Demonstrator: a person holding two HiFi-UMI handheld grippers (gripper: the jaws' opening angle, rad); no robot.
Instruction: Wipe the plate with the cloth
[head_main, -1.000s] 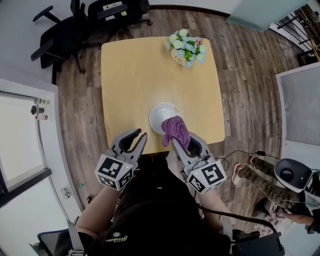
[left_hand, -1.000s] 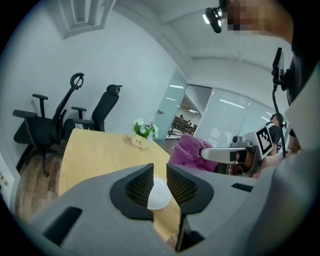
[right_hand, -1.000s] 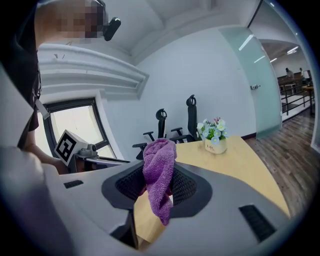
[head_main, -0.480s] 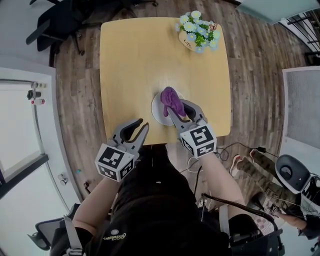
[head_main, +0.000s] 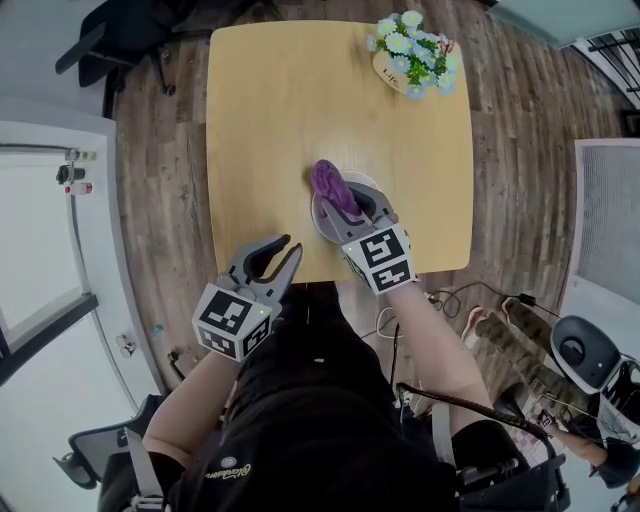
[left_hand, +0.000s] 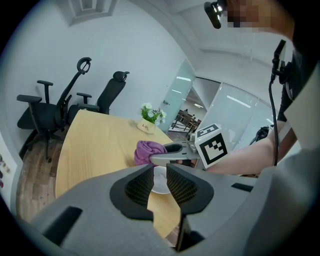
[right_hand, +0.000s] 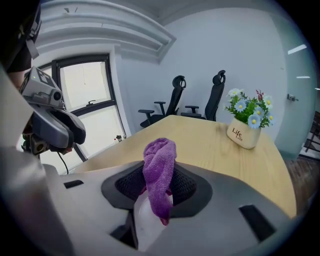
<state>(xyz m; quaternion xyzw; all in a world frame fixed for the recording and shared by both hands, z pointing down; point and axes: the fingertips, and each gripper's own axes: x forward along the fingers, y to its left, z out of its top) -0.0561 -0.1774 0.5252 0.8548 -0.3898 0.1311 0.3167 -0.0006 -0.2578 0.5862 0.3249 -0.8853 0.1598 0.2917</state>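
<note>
While the right gripper (head_main: 348, 208) pinches a bunched purple terry cloth (head_main: 328, 184) between its jaws, the cloth's loose end hangs over a round white plate (head_main: 320, 222). The plate sits on a square light-wood table (head_main: 270, 110), near its 6 o'clock edge in the head view. From above, the cloth covers the plate's 11 o'clock rim and the gripper hides much of the dish; whether the cloth presses on it cannot be told.

Only the right gripper view shows the grip itself. There the cloth (right_hand: 160, 165) stands up between two black ribbed pads, and its tail drops over the white plate (right_hand: 142, 220) directly below.

The left gripper (head_main: 288, 250) hovers at the plate's 7 o'clock, just past the table edge. Its own view shows the jaws narrowly parted with nothing between them, and a slice of plate (left_hand: 161, 184) shows through the gap. That view adds a side look: the right gripper (left_hand: 160, 154) lies level above the plate with the cloth (left_hand: 148, 151) at its tip.

A cream pot of blue and white flowers (head_main: 410, 55) stands at the table's 1 o'clock corner, well apart from the plate. Black office chairs (left_hand: 55, 107) stand beyond the table's far side.
</note>
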